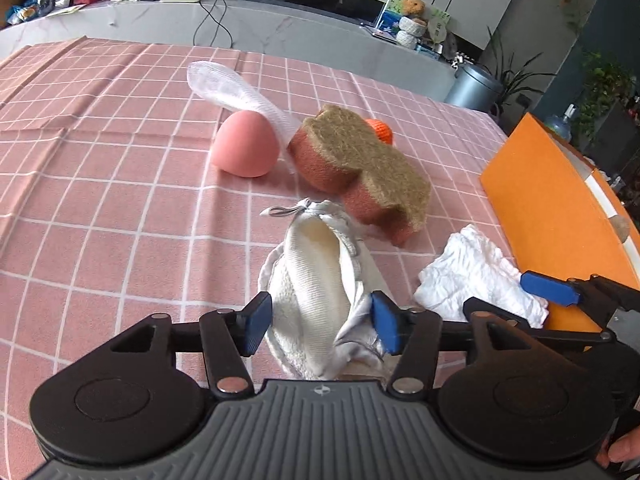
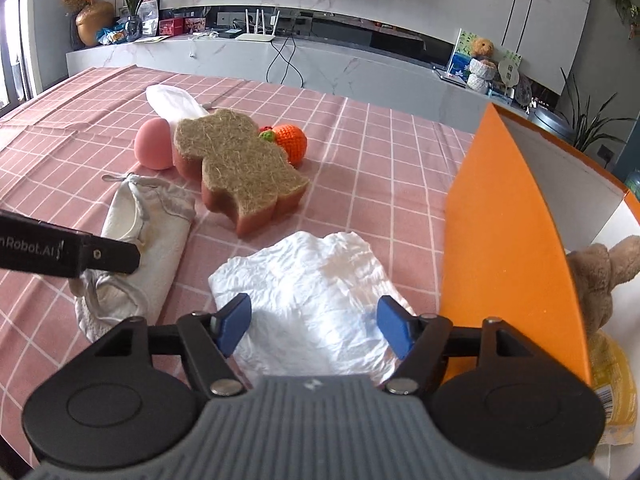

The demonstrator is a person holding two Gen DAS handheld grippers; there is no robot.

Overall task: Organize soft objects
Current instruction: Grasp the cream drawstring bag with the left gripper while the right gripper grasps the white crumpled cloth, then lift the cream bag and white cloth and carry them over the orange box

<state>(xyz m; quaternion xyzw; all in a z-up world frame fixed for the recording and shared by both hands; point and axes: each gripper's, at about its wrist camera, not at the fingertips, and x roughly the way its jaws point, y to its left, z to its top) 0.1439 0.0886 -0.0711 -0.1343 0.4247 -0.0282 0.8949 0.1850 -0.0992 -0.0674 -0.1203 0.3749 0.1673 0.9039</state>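
Cloth pouch [image 1: 320, 280], cream with a grey drawstring mouth, is seen lying on the pink checked tablecloth [image 1: 100, 200] of the table, its near end set between the blue pads of the left tool [image 1: 320, 322]. Those pads stand parted on either side of the fabric; the right-hand pad is touched by a grey fold, but no firm squeeze on the pouch can be made out. Just beside the pouch, a crumpled white tissue [image 2: 316, 292] is spread flat, and the right tool [image 2: 314, 326] is held over its near edge with the jaws wide apart and nothing gripped. Beyond the pouch, a bear-shaped sponge [image 2: 240, 168] with a coarse tan top and a reddish body is found, one end of it close to the pouch's drawstring. A pink egg-shaped soft ball [image 1: 246, 146] is placed just to the left of the sponge, with a white mesh bag [image 1: 228, 86] leaning over it. A crocheted orange toy [image 2: 290, 140] is tucked behind the sponge. To the right, an orange box [image 2: 500, 220] is stood at the table's edge, and a brown plush animal [image 2: 600, 280] is seen inside it.
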